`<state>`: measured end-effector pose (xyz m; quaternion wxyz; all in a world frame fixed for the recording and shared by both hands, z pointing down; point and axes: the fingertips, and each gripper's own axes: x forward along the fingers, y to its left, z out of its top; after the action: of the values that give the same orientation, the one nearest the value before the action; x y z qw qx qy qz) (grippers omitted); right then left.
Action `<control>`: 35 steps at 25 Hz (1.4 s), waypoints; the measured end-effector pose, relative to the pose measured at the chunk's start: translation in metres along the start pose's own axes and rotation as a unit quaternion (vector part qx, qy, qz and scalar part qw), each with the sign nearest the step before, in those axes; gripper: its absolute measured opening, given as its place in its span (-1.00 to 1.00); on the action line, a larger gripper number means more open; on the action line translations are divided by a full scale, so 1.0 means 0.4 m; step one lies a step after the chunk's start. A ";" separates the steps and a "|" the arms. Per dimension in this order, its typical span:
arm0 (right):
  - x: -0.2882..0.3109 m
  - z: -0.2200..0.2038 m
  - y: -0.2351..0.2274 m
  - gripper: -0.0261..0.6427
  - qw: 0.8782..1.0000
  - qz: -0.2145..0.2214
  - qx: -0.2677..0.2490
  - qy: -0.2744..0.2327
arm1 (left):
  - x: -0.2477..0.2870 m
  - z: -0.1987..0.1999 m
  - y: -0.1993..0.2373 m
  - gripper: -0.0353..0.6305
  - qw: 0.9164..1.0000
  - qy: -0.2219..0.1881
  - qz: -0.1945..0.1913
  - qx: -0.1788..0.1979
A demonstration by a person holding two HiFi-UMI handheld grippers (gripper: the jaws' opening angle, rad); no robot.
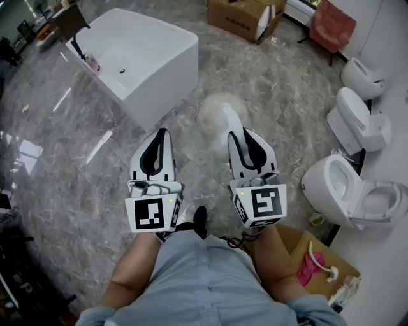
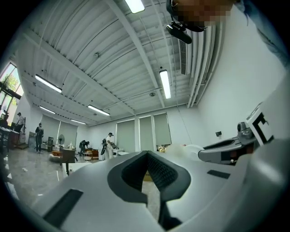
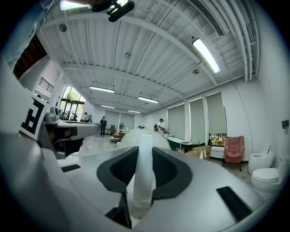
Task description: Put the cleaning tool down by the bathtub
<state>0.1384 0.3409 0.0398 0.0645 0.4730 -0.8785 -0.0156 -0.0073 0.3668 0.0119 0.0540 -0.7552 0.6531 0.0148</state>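
Observation:
A white bathtub (image 1: pixel 137 60) stands on the marble floor at the upper left of the head view. My right gripper (image 1: pixel 246 135) is shut on the white handle (image 3: pixel 145 167) of the cleaning tool, which runs up between its pads. The tool's fluffy pale head (image 1: pixel 218 114) sticks out ahead of the jaws, blurred, to the right of the tub's near corner. My left gripper (image 1: pixel 160 134) is level beside it with its jaws shut and nothing between them; its pads (image 2: pixel 156 170) meet at the tip. Both grippers sit short of the tub.
Three white toilets (image 1: pixel 347 188) line the right wall. Cardboard boxes (image 1: pixel 245 18) and a red chair (image 1: pixel 331 25) stand at the back. An open box with a pink cloth (image 1: pixel 319 264) is by my right side. Several people stand far off in the room (image 2: pixel 108 145).

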 end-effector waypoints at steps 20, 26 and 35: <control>0.273 -0.022 -0.214 -0.62 0.999 -0.038 0.010 -0.005 | 0.365 -0.087 0.045 -0.85 1.000 0.005 -0.027 0.012; 0.440 -0.071 -0.352 -0.62 0.999 -0.030 0.027 0.008 | 0.567 -0.147 0.045 -0.85 0.999 0.021 -0.026 0.024; 0.727 -0.086 -0.563 -0.62 0.998 -0.013 0.052 0.016 | 0.902 -0.200 0.060 -0.85 0.998 0.043 -0.024 0.043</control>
<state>0.1711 -0.0245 0.0826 0.0534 0.4875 -0.8707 0.0363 0.0181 0.0001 0.0565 0.0589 -0.7678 0.6362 -0.0476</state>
